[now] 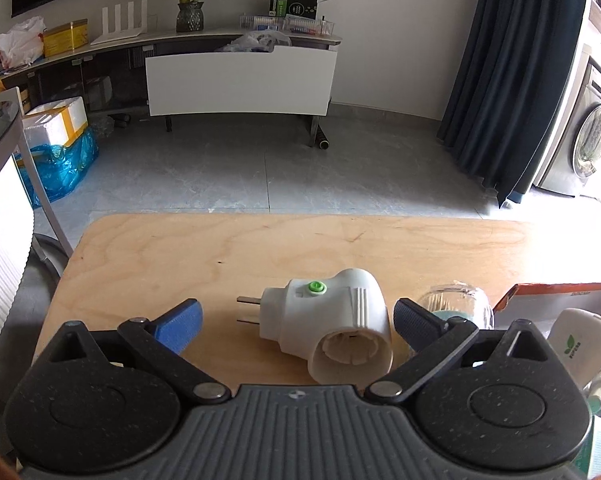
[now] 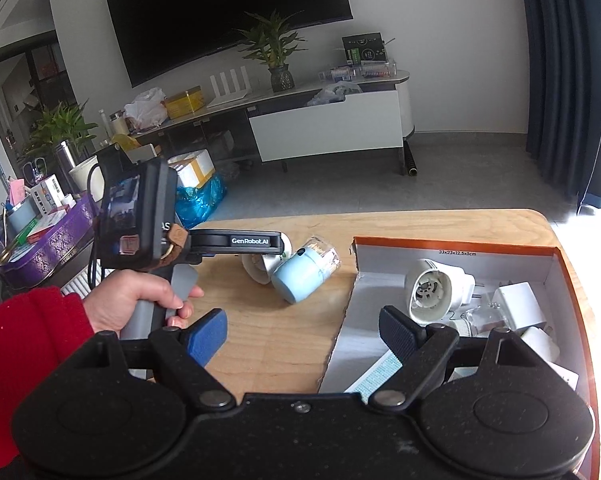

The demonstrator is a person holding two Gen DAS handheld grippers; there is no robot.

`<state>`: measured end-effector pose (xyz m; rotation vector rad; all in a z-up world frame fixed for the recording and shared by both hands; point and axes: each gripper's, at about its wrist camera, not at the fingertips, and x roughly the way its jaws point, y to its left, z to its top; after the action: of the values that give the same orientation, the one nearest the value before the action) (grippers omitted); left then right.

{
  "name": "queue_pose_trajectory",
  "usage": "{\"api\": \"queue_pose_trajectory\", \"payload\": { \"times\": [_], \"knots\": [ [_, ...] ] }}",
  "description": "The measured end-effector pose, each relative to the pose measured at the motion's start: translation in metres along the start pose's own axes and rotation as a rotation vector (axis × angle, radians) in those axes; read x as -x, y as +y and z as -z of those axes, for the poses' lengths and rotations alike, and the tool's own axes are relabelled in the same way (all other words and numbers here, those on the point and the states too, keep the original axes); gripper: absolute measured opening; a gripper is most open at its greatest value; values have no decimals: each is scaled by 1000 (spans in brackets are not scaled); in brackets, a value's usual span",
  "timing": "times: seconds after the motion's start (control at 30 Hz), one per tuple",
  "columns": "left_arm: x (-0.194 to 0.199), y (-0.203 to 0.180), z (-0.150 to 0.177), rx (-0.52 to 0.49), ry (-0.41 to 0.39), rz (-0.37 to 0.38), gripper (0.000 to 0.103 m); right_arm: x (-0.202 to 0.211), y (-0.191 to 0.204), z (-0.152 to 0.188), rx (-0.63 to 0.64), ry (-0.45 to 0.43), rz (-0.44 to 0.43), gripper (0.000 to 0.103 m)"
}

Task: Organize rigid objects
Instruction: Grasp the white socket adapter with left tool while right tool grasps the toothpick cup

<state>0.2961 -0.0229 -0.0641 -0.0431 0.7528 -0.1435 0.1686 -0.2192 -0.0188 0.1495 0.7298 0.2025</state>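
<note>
Wooden table (image 2: 284, 344) holds a box (image 2: 456, 246) already containing several white adapters. Outstanding: white plug adapter (image 1: 332, 328) and blue jar (image 2: 300, 276). Left gripper (image 1: 296, 320) spread wide around the adapter, not gripping; right gripper (image 2: 304, 332) open, empty.

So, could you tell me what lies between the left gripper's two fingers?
The white plug adapter lies on the table between the open left gripper's fingers, untouched, in the left wrist view.

Two grippers (image 2: 300, 332); one table (image 1: 160, 256); one box (image 2: 456, 245); two socket plugs, one (image 1: 328, 328) on the table, one (image 2: 432, 290) boxed; one blue jar (image 2: 300, 276); two white adapters (image 2: 516, 306) in the box
</note>
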Motion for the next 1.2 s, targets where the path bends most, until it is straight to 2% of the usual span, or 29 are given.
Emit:
{"api": "queue_pose_trajectory", "payload": {
  "times": [0.07,0.13,0.27,0.4,0.47,0.6,0.8,0.9,1.07,1.13,1.2],
  "knots": [
    [-3,-1,1,-22,-5,14,103,-6,1,-1,-1,7,0,98],
    [-8,-1,4,-31,12,25,85,-11,1,-2,0,12,-1,98],
    [-3,1,9,-51,-15,44,85,-16,2,-3,-3,20,6,98],
    [13,9,14,-41,-33,28,84,-24,3,-5,-18,37,13,98],
    [26,18,14,-19,-37,37,84,-29,3,-8,-26,46,10,98],
    [62,29,16,-14,-58,-5,84,-46,8,-16,-57,72,-17,98],
    [116,43,29,28,-80,-15,85,-89,18,-30,-123,114,-33,98],
    [128,48,34,67,-87,2,85,-114,23,-38,-136,126,13,98],
    [121,50,31,96,-114,16,85,-154,14,-45,-217,163,93,96],
    [118,52,30,106,-122,19,85,-166,12,-47,-226,171,118,88],
    [115,54,29,121,-119,30,85,-178,10,-48,-231,191,134,85]
  ]
}}
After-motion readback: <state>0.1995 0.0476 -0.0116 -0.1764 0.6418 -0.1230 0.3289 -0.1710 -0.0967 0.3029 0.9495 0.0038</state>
